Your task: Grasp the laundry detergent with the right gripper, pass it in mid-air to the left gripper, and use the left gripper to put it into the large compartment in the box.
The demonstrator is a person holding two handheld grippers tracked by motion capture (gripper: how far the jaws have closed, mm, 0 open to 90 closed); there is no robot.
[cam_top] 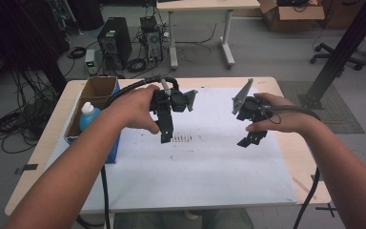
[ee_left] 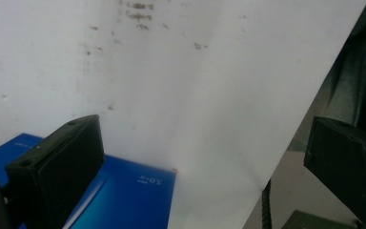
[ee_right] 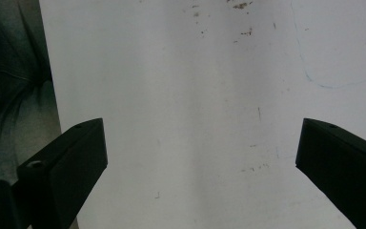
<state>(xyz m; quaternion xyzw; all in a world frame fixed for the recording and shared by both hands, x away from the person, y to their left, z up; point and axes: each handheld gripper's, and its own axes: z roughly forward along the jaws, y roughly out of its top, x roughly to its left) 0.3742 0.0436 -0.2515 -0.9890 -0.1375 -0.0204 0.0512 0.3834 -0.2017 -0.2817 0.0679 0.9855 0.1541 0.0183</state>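
High view first: both grippers are held above a white sheet (cam_top: pixel 209 162) spread over the table (cam_top: pixel 286 90), and nothing is gripped by either. The left gripper (cam_top: pixel 166 138) is poised over a patch of dark smudges (cam_top: pixel 183 138) near the sheet's middle, while the right gripper (cam_top: pixel 250 139) is held well apart from it, toward the sheet's right half. At the table's left edge a blue-sided cardboard box (cam_top: pixel 93 119) is seen with a blue bottle (cam_top: pixel 88 116) standing inside it (its white cap is uppermost).

Left gripper view: the jaws are spread wide, with the blue box (ee_left: pixel 124 200) below them and the stained sheet beyond. Right gripper view: the jaws are likewise wide apart over bare white sheet (ee_right: pixel 195 119), where a few specks and a faint blue line (ee_right: pixel 314 71) are noticed.

The bottle is judged the nearest thing to be reached for. A risk is seen there: it sits deep in the box, so a jaw could be caught on the cardboard wall and the box dragged or tipped. The loose sheet could also be rucked by a low pass.
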